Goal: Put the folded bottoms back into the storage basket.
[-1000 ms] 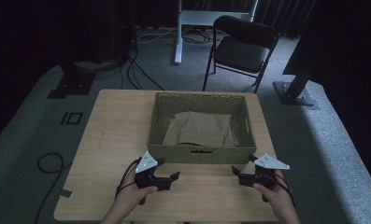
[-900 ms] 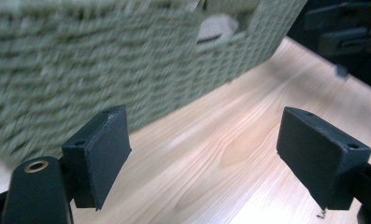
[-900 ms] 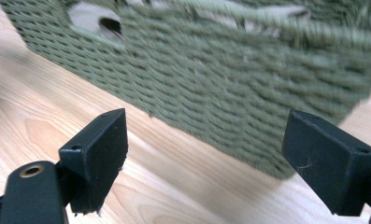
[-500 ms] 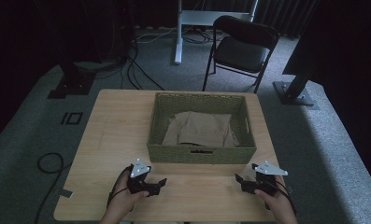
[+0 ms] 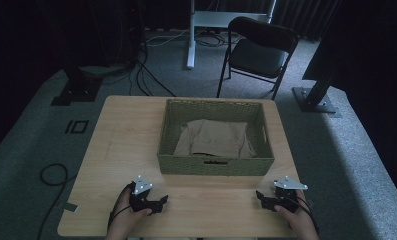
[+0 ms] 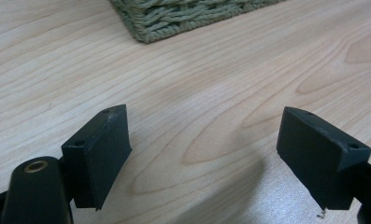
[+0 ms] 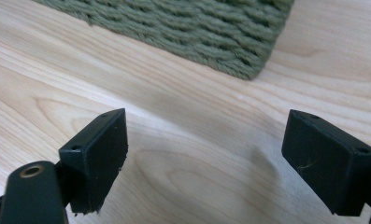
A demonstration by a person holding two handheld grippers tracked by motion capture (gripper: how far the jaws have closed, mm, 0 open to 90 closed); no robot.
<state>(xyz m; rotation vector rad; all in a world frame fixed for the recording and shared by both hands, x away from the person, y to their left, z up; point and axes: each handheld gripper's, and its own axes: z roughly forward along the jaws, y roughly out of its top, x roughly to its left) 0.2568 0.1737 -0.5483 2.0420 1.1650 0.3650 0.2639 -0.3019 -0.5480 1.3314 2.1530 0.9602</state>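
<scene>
1. my left tool (image 5: 155,204) rests low over the near edge of the table (image 5: 121,145), its jaws spread wide with bare wood between them and nothing gripped.
2. my right tool (image 5: 264,200) sits the same way near the front right corner, jaws parted and empty, with a corner of the basket ahead of it in the right gripper view.
3. the thing i'm after is the folded beige cloth (image 5: 217,139), which lies flat on the bottom of the woven green basket (image 5: 215,166) in the middle of the table, well apart from both tools.
4. i judge the cloth to be light, soft and limp: it will sag and unfold when lifted, so a pinch at one spot would let the rest trail.
5. the best hold looks to be the near edge or two corners, one per tool, reached from above over the basket wall.
6. the basket looks stiff-sided but light, so it may slide if a tool drags on its rim; its front wall has a handle slot (image 5: 215,162).
7. the table is smooth pale wood, bare but for the basket.
8. the room is dim, with grey carpet, a black folding chair (image 5: 258,47) beyond the table and cables (image 5: 136,70) on the floor.
</scene>
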